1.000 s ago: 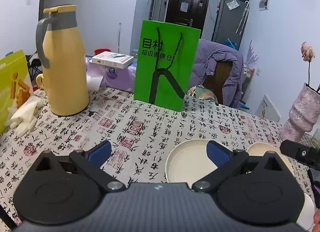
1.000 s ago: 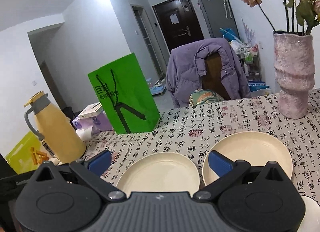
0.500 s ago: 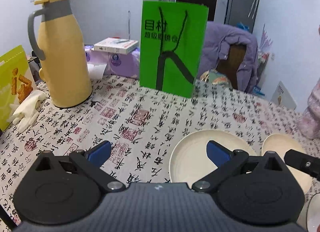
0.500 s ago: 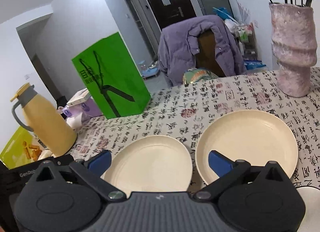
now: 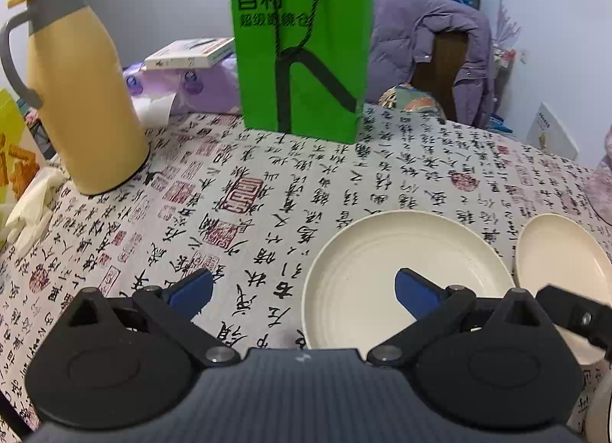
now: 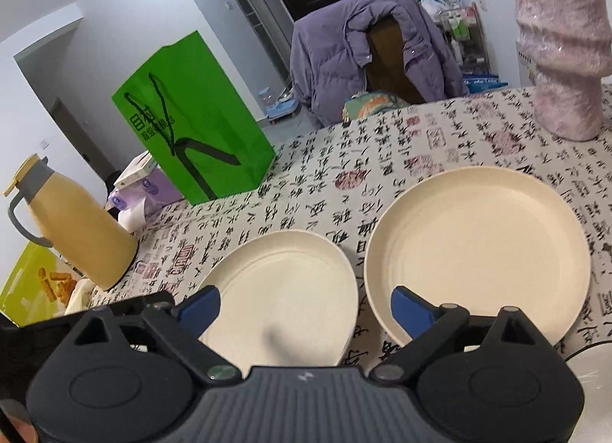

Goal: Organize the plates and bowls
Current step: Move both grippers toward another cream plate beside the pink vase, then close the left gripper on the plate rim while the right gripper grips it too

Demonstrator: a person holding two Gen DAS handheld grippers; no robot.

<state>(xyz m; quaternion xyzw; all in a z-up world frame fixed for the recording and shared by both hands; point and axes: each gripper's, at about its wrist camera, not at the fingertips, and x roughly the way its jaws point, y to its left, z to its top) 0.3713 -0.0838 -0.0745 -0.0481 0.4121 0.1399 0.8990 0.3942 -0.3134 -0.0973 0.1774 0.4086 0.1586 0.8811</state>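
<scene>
Two cream plates lie side by side on the calligraphy-print tablecloth. The smaller plate (image 5: 405, 255) (image 6: 283, 290) is on the left, the larger plate (image 5: 562, 259) (image 6: 478, 244) on the right. My left gripper (image 5: 302, 290) is open and empty, its right finger over the smaller plate's near part. My right gripper (image 6: 304, 305) is open and empty, hovering over the gap between the two plates. A white bowl rim (image 6: 596, 370) shows at the lower right edge.
A green paper bag (image 5: 302, 45) stands at the back middle of the table. A yellow thermos jug (image 5: 76, 95) stands at the left, with white cloth (image 5: 30, 206) beside it. A pink vase (image 6: 562, 45) stands at the far right. A chair with a purple jacket (image 6: 367, 49) is behind the table.
Both grippers have tilted down and moved forward toward the plates, which now look larger and closer. Both stay open and empty.
</scene>
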